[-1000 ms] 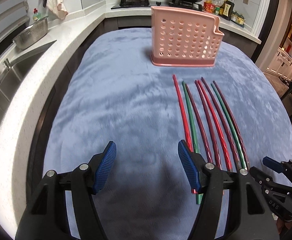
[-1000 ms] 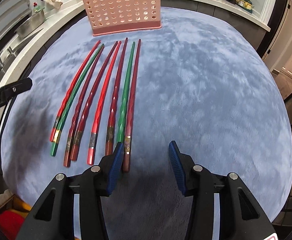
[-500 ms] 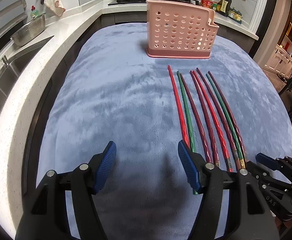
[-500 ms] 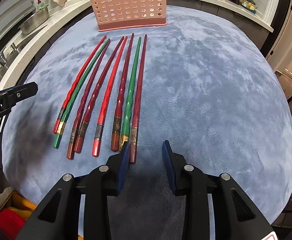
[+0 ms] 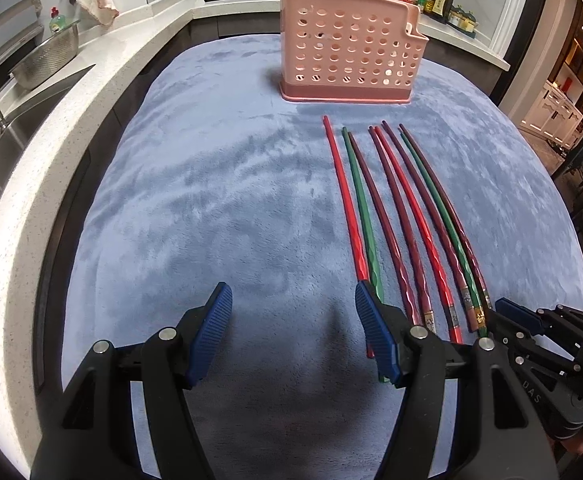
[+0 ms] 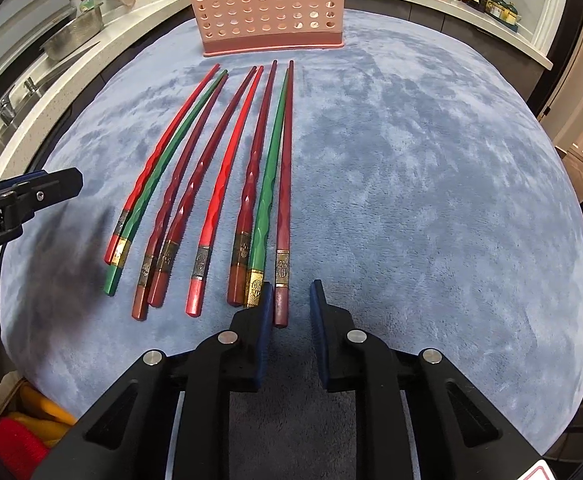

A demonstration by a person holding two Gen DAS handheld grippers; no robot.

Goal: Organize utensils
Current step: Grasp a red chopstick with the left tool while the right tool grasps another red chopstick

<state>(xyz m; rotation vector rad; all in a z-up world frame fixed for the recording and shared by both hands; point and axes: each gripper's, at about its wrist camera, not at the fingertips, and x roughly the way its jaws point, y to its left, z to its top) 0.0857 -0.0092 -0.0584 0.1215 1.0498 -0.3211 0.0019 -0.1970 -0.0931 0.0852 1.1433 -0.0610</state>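
Left gripper (image 5: 293,334) hangs with its jaws wide apart over bare blue cloth (image 5: 219,208), the chopsticks (image 5: 407,232) lying just beside its right finger, before the pink holder (image 5: 351,48). Right gripper (image 6: 289,304) has just been closing its jaws around the butt of the rightmost dark-red chopstick (image 6: 285,184), a gap showing on the right pad's side.

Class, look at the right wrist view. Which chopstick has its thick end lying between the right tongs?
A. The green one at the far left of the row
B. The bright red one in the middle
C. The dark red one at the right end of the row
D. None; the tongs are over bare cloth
C: the rightmost dark red chopstick ends in the narrow gap of the right tongs, which have just been closing.
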